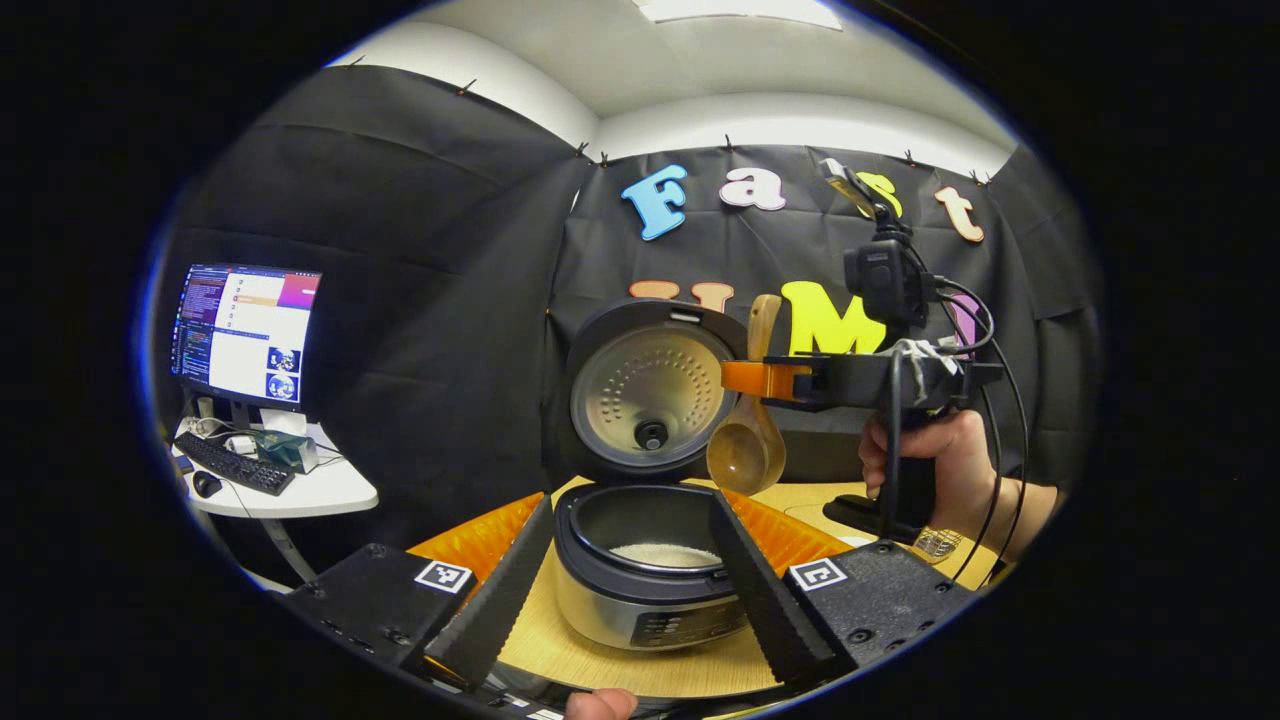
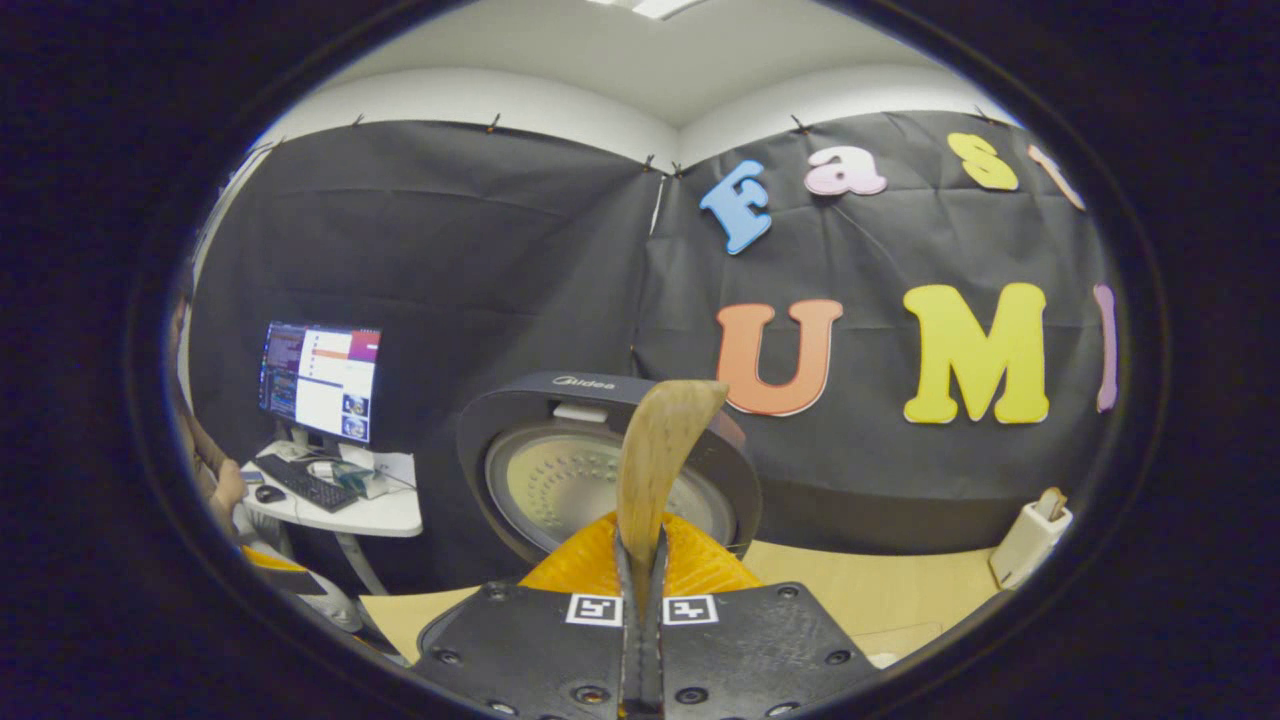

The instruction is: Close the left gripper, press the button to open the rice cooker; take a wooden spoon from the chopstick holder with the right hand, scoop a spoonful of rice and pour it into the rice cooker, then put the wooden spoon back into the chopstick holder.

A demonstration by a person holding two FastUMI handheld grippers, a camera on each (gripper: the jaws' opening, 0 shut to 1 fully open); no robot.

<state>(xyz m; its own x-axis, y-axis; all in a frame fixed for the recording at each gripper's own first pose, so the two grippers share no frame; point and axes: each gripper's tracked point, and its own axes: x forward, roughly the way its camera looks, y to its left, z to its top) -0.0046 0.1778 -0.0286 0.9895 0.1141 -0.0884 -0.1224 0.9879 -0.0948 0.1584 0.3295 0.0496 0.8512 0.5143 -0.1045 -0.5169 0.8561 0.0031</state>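
the wooden spoon (image 2: 655, 460) bowl sits hidden below the right claw (image 2: 641, 560) in its own view.

Black cloth (image 2: 480, 250) covers the booth walls, pinned along the top edge beneath a white upper wall (image 1: 760, 115). A ceiling light panel (image 1: 740, 10) is lit. To the left, a small white side table (image 1: 300, 490) carries a lit monitor (image 1: 245, 332), keyboard (image 1: 232, 463) and mouse (image 1: 206, 484). The counter (image 2: 900, 590) has a pale wood surface.
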